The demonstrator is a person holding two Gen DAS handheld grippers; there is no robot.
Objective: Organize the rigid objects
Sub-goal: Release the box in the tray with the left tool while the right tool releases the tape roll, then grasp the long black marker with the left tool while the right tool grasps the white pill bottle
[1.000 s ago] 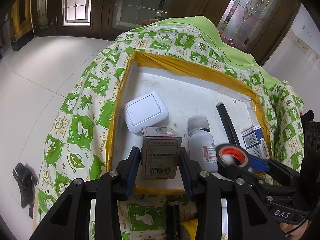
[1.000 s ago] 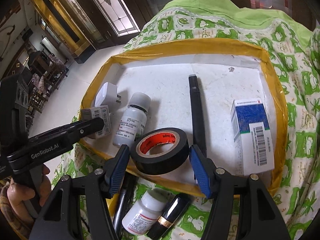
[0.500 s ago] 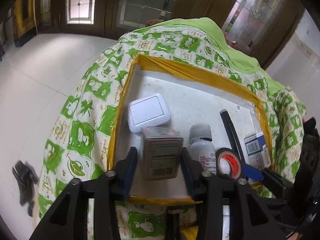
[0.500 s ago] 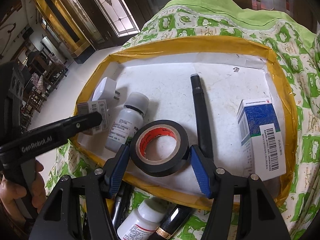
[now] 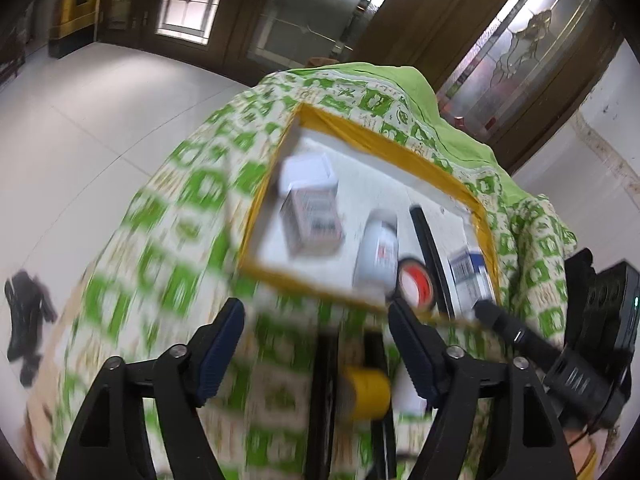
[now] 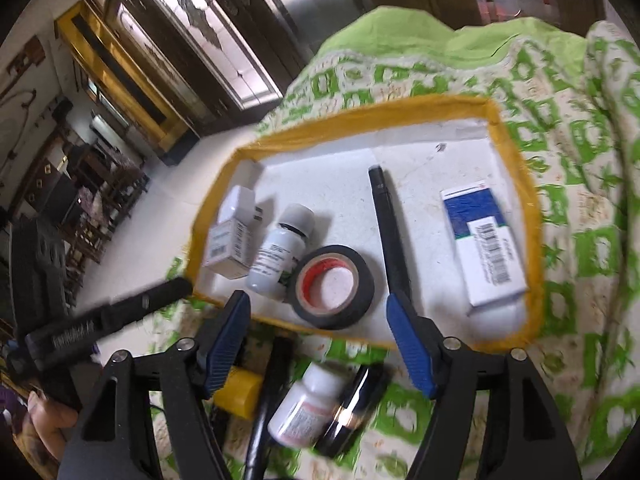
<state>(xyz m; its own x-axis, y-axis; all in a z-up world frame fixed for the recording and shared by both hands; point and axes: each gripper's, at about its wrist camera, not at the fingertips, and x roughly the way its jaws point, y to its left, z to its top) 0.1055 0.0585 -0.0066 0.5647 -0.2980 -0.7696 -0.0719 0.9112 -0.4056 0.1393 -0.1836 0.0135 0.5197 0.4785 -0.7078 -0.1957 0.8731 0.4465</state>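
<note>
A white tray with a yellow rim point(image 6: 532, 240) lies on a green patterned cloth. In it are a grey box point(image 6: 228, 246), a white plug point(image 6: 240, 204), a white bottle point(image 6: 280, 256), a black tape roll point(image 6: 334, 286), a black pen point(image 6: 386, 232) and a blue and white box point(image 6: 484, 248). My right gripper point(image 6: 316, 312) hangs just short of the tape roll, jaws opening, pads clear of it. My left gripper point(image 5: 316, 320) is back over the cloth, jaws opening with nothing between them. The grey box point(image 5: 314, 220) stands free in the tray point(image 5: 360, 136).
On the cloth in front of the tray lie a white pill bottle point(image 6: 308, 408), a black tube with a gold band point(image 6: 352, 412), a yellow item point(image 6: 236, 394) and a dark pen-like stick point(image 6: 272, 380). White floor lies to the left, wooden doors behind.
The left gripper let go of the grey box, widened and pulled back off the tray. The right gripper opened away from the tape roll and backed off slightly. Both things stay in the tray.
</note>
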